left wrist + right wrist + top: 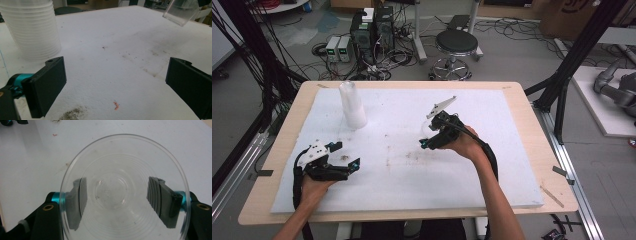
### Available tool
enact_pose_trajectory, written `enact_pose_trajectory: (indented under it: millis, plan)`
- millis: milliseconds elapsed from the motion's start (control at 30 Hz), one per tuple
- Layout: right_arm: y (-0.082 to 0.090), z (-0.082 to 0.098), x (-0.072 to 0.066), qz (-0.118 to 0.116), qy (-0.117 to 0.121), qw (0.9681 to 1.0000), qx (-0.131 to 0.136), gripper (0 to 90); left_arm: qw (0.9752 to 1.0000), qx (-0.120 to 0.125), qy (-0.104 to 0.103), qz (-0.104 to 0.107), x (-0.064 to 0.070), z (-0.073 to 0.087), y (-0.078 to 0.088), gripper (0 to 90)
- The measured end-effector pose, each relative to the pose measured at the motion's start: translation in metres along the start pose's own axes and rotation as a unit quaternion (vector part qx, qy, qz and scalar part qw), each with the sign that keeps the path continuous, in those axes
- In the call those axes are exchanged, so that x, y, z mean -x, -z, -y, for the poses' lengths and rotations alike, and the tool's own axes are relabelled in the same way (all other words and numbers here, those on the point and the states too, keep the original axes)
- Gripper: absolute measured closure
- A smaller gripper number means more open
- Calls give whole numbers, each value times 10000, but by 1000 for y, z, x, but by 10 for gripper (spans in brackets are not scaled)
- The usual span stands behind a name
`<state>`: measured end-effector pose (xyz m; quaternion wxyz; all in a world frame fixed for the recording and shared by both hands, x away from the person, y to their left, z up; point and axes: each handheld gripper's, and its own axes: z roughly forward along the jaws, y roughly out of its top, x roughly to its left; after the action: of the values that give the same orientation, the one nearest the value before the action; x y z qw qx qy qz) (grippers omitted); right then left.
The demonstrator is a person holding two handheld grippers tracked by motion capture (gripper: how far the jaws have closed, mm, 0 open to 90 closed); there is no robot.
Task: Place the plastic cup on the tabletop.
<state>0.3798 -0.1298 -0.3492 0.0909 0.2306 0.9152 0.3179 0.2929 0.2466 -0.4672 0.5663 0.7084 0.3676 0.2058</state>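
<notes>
A clear plastic cup [117, 162] is held above the white foam mat [412, 185], its open mouth facing the right gripper view's camera. My right gripper [122, 200] is shut on it, one jaw on each side of its wall. In the high view this gripper [426, 141] hovers over the middle of the mat with the cup [426, 131] faint at its tip. A tall stack of clear cups [352, 106] stands upside down at the back left. My left gripper [348, 154] rests open at the front left, nothing between its jaws. The stack [32, 30] and the held cup [180, 11] lie ahead of the left gripper [115, 82].
The mat covers a wooden table [532, 125]. Small dark stains and a red speck [116, 105] mark the mat. Beyond the far edge are a black stool [456, 45], computer boxes [372, 32] and loose cables on the floor. Black frame posts [577, 55] stand at both sides.
</notes>
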Motion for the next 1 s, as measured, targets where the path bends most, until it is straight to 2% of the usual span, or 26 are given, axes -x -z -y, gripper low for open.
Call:
enact_pose_trajectory:
  millis: [267,600,767,867,1000]
  plan:
    - [-4,0,2,-14,-6,10000,-45,331,10000,-14,-14,-25,-1,1,0,32]
    - [-20,-2,6,69,33,9997,-228,331,10000,50,36,14,-5,4,0,32]
    - [-30,-2,10,248,53,9986,-466,331,10000,75,31,-5,-4,5,0,32]
    - [-37,-1,10,234,15,9983,-541,330,9999,95,79,14,-5,5,1,32]
    - [-50,-2,9,272,102,9966,-769,330,9999,136,70,25,-6,5,2,32]
